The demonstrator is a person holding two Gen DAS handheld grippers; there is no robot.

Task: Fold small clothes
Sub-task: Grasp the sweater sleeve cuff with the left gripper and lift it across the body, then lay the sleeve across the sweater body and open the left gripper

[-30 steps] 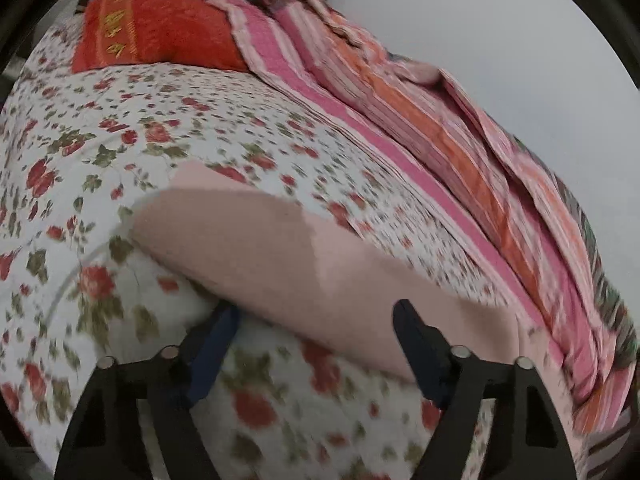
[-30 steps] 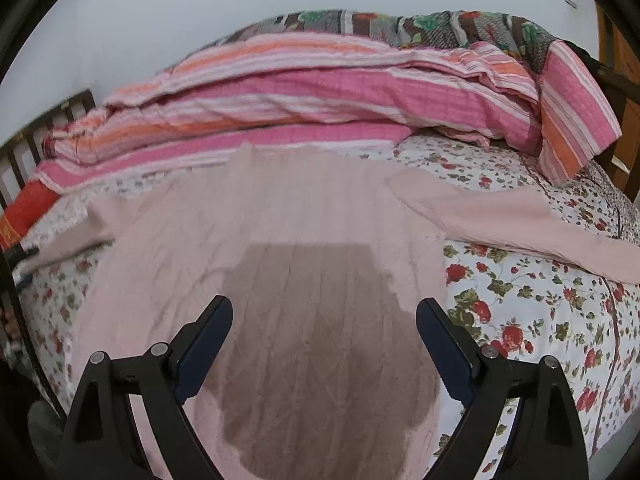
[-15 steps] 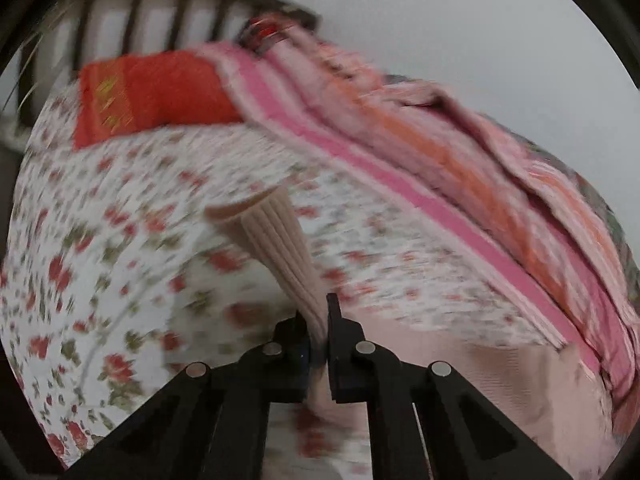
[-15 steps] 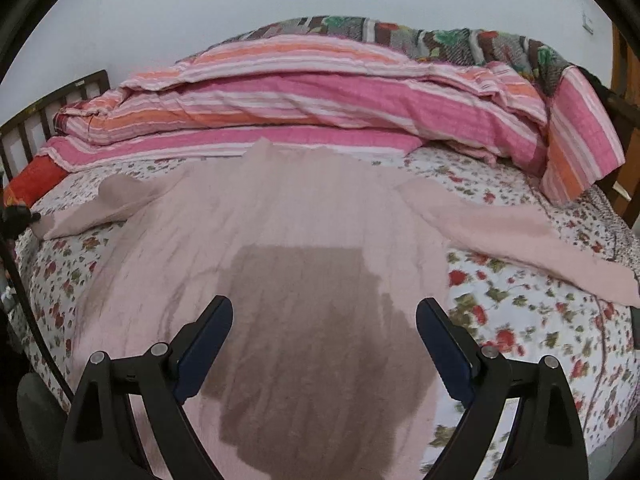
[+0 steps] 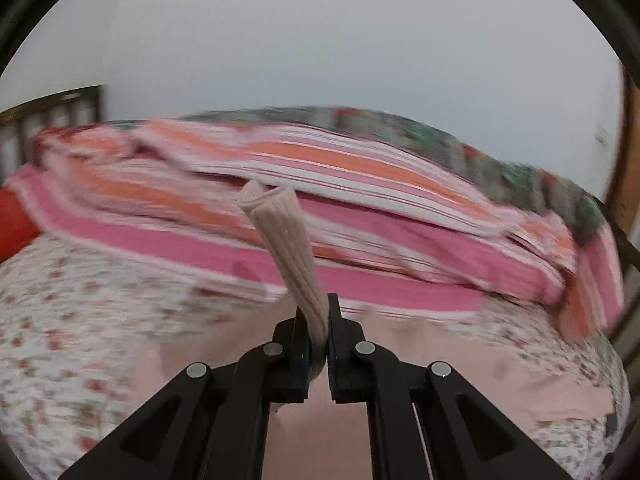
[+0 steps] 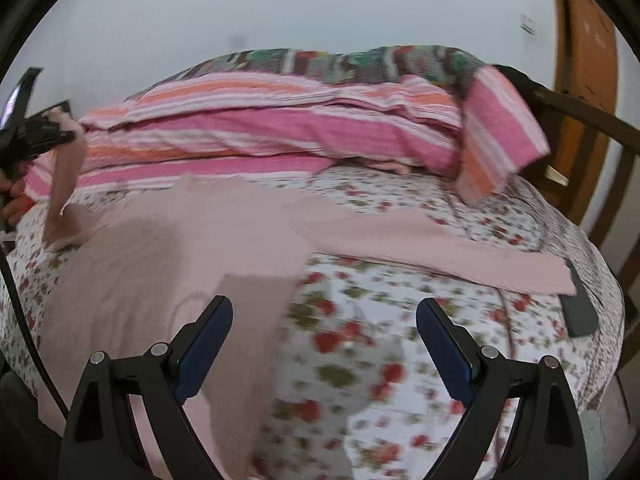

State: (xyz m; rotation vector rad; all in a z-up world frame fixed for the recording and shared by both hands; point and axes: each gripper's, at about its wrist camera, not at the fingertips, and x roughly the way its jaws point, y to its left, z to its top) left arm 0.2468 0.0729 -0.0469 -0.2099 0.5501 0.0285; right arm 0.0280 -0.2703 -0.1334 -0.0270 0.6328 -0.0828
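A pale pink knit sweater point(image 6: 192, 236) lies spread on the floral bedsheet point(image 6: 360, 336); it also shows in the left wrist view point(image 5: 400, 364). My left gripper point(image 5: 318, 344) is shut on the ribbed cuff of the left sleeve point(image 5: 286, 248) and holds it lifted above the bed. In the right wrist view that gripper point(image 6: 40, 132) is at the far left with the sleeve point(image 6: 66, 184) hanging from it. My right gripper point(image 6: 324, 340) is open and empty, low over the sweater's right edge. The right sleeve point(image 6: 440, 248) lies stretched out flat to the right.
A pile of pink and orange striped blankets point(image 6: 280, 128) lies along the far side of the bed, against the wall. A dark flat object point(image 6: 580, 308) lies at the bed's right edge. A wooden bed frame point(image 6: 580, 112) and an orange door are at right.
My left gripper closed on the sleeve cuff, lifted it and swung it right toward the sweater's body. My right gripper shifted right, toward the sweater's right edge, and stayed open.
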